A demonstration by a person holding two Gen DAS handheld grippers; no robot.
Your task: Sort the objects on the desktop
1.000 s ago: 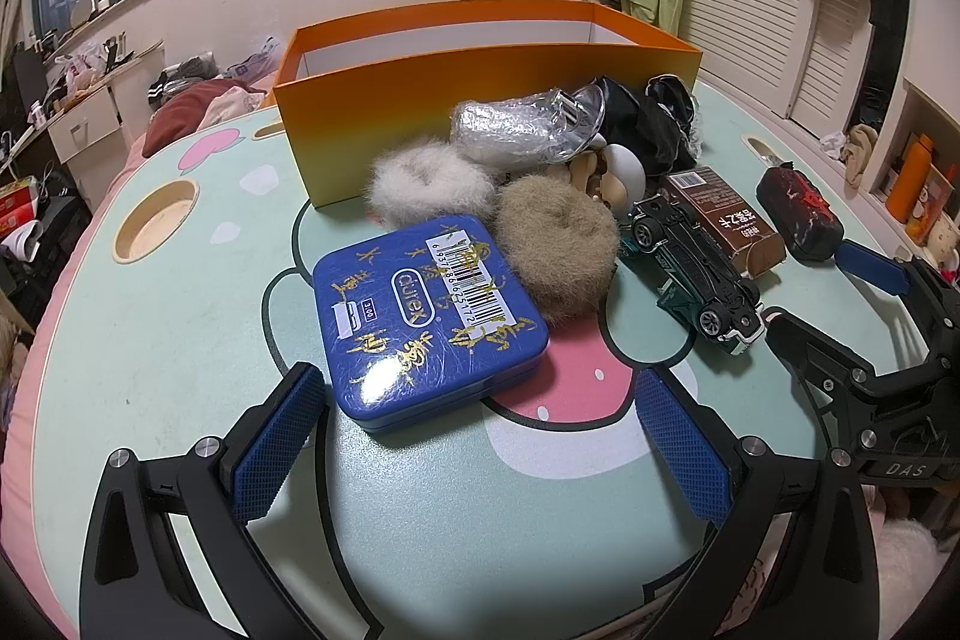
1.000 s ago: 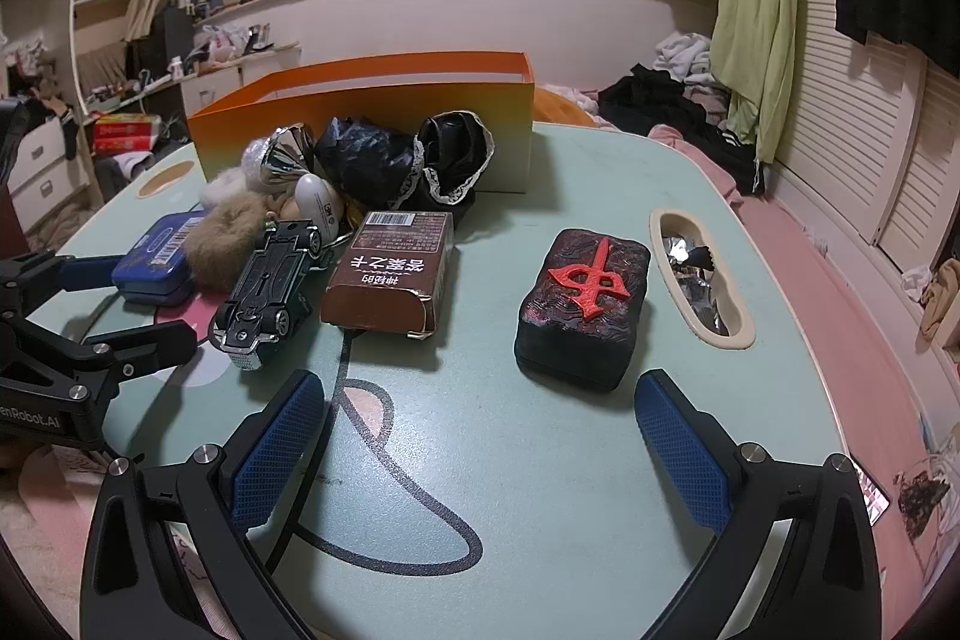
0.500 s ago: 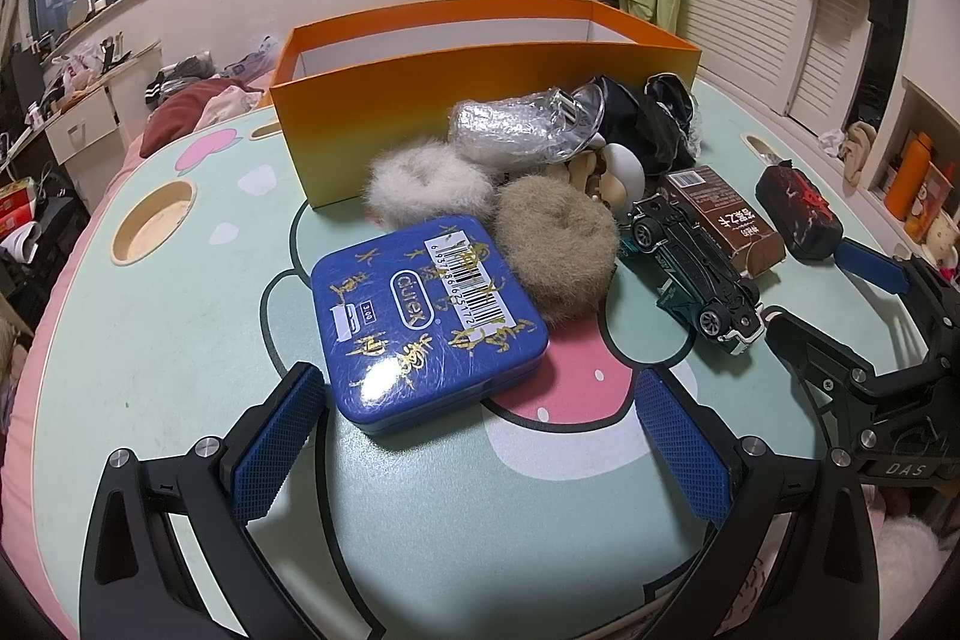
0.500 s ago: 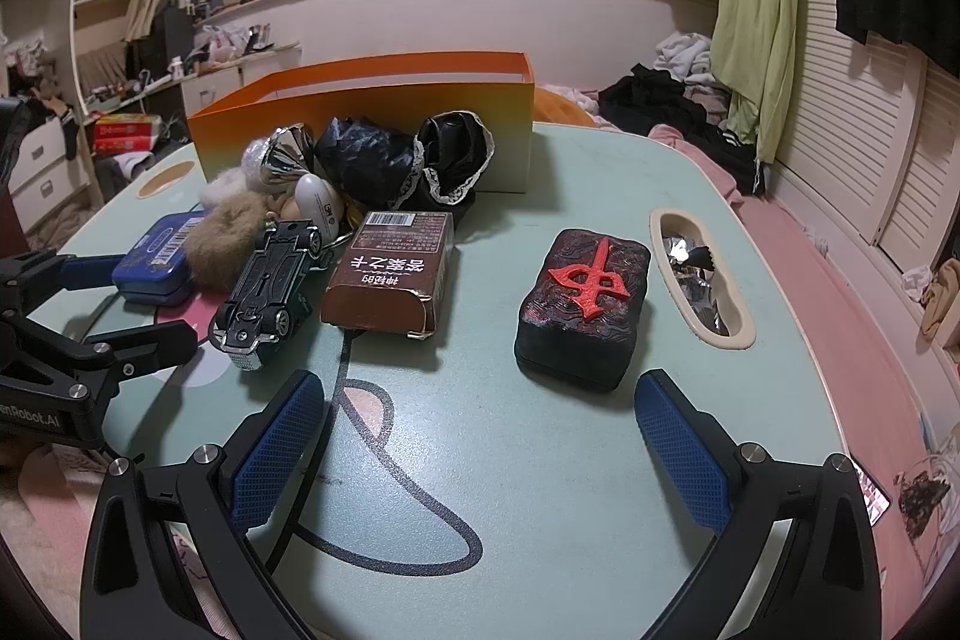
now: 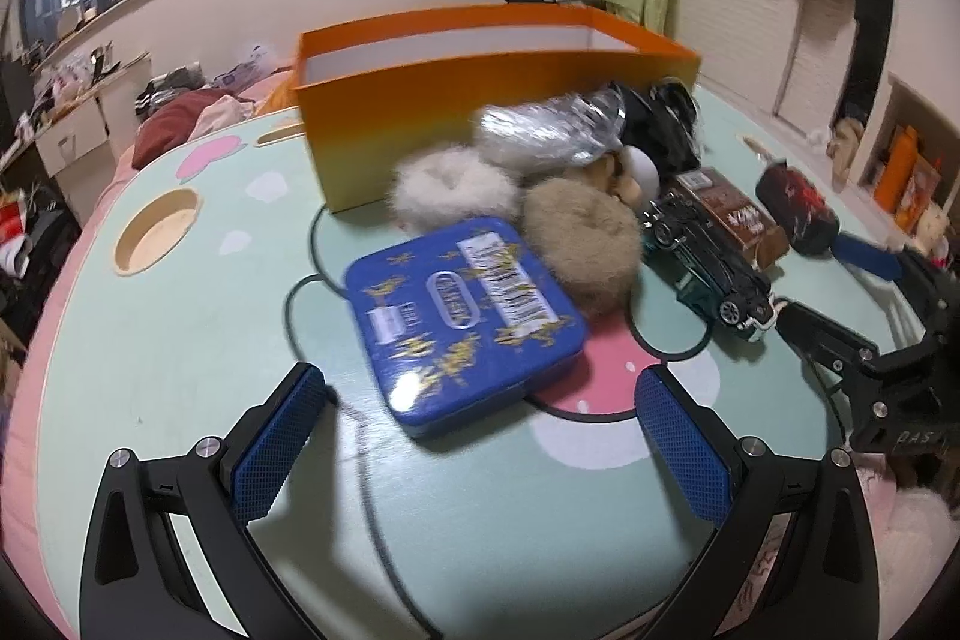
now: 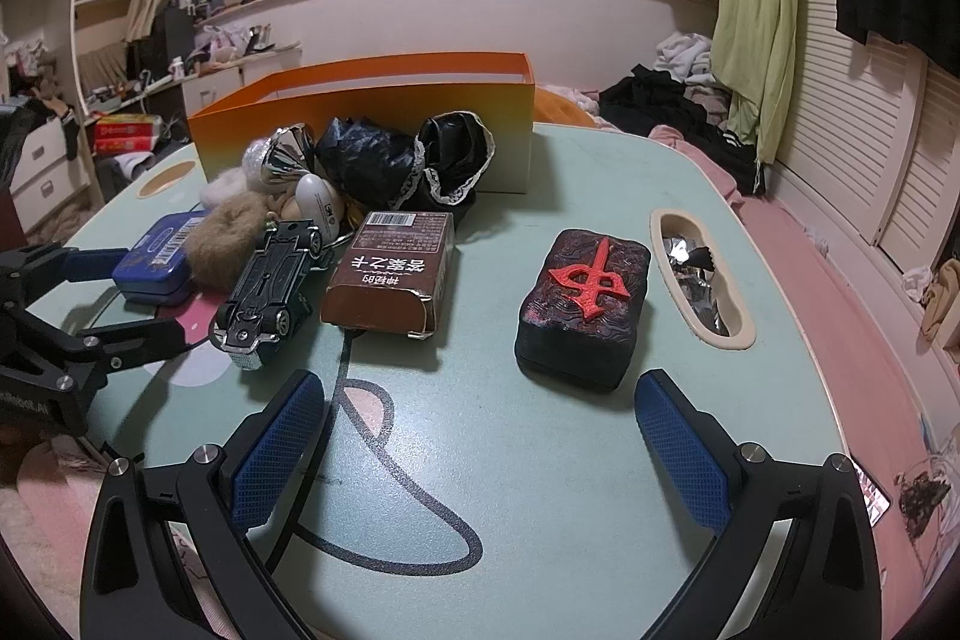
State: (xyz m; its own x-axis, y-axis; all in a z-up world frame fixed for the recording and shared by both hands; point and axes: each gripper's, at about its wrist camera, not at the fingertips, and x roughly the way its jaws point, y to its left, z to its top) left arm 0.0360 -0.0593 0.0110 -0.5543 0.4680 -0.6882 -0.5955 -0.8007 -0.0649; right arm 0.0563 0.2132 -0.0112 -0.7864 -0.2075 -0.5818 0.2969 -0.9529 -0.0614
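On mint table (image 6: 540, 460): orange box (image 6: 372, 112), cluttered bedroom behind

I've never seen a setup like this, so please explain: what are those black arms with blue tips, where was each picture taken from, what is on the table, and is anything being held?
No robot here: a person holds a two-finger gripper in each hand, each with a fisheye camera looking along its fingers.

The left gripper sees a blue tin close ahead, two fluffy puffs behind it, and an orange box further back.

The right gripper faces a dark block with a red symbol, a brown carton and a toy car lying upside down.

All of it rests on a pale green table. Both grippers are open and hold nothing.
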